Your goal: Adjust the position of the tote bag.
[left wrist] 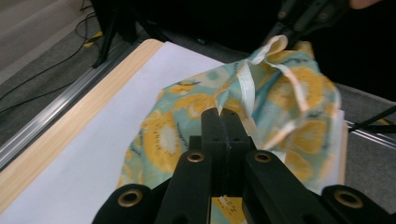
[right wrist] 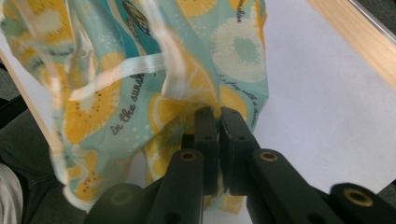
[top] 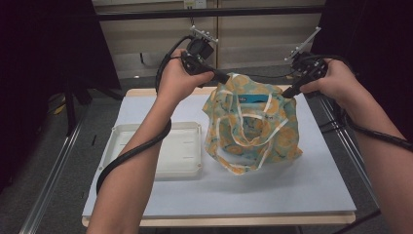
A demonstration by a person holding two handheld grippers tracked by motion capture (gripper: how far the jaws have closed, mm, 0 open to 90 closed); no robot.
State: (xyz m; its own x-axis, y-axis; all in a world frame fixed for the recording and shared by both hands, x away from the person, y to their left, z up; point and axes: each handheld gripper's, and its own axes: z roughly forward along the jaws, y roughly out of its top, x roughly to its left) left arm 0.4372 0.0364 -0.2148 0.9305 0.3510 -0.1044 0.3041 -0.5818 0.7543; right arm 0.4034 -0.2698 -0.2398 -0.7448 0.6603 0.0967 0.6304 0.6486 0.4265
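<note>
White tray [top: 157, 152] on table [top: 292, 195], nothing in it. Fabric bag [top: 251, 124] w/ lemon print just right of tray, held up at top edge, bottom resting on table. My left gripper [top: 225, 77] clamped on bag's left top corner — right gripper [top: 287, 92] pinching right corner, jaws nearly closed on cloth.

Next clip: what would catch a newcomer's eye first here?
The bright fabric bag, turquoise with yellow fruit slices and white straps, held up over the middle of the white table. The left gripper and right gripper each pinch its upper edge at opposite corners, fingers shut on the cloth, while its bottom rests on the surface. A white tray sits to the bag's left.
</note>
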